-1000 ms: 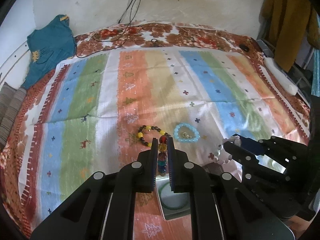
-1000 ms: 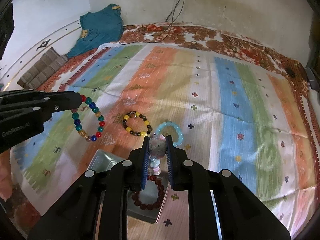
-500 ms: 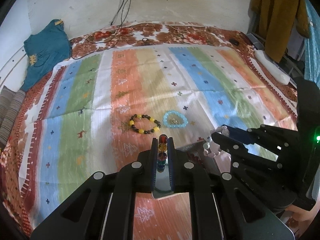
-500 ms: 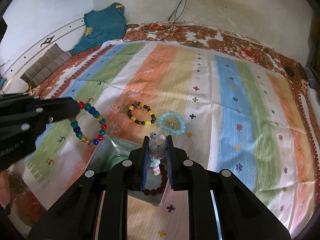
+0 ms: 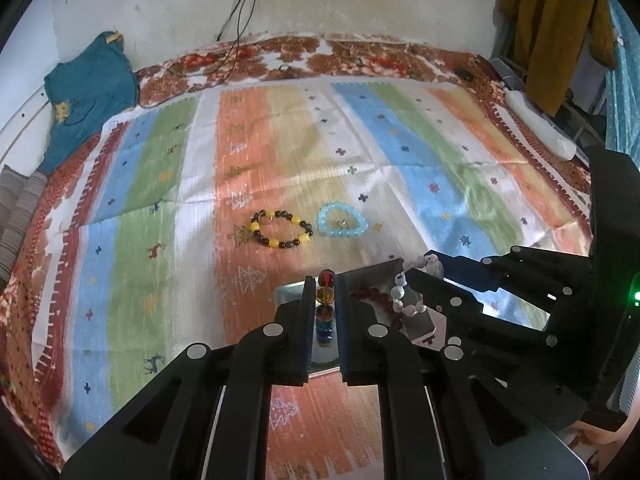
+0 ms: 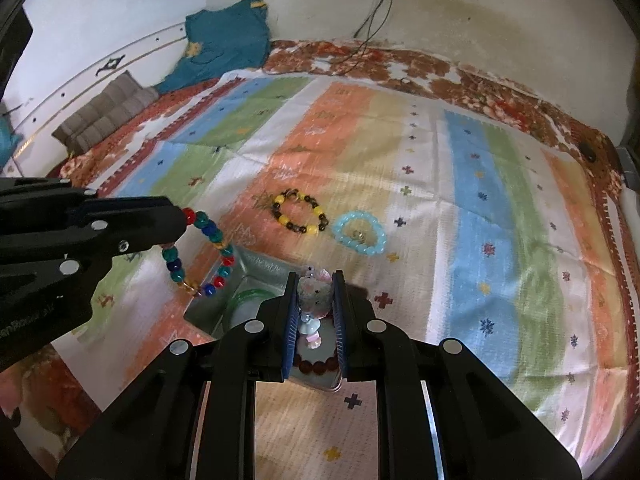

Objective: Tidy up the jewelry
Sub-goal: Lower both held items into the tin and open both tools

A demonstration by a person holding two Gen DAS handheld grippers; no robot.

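My left gripper is shut on a multicoloured bead bracelet, which hangs over the metal tray; the bracelet also shows in the right wrist view. My right gripper is shut on a pale bead bracelet with a grey charm above the same tray; it shows in the left wrist view too. A dark red bracelet and a green bangle lie in the tray. A yellow and black bracelet and a light blue bracelet lie on the striped cloth.
A teal garment and folded grey cloth lie at the far left. Cables hang down the back wall. A mustard garment hangs at the right.
Both grippers have drawn back toward the near edge and over the tray, each holding its bracelet. The two bracelets on the cloth now sit farther away.
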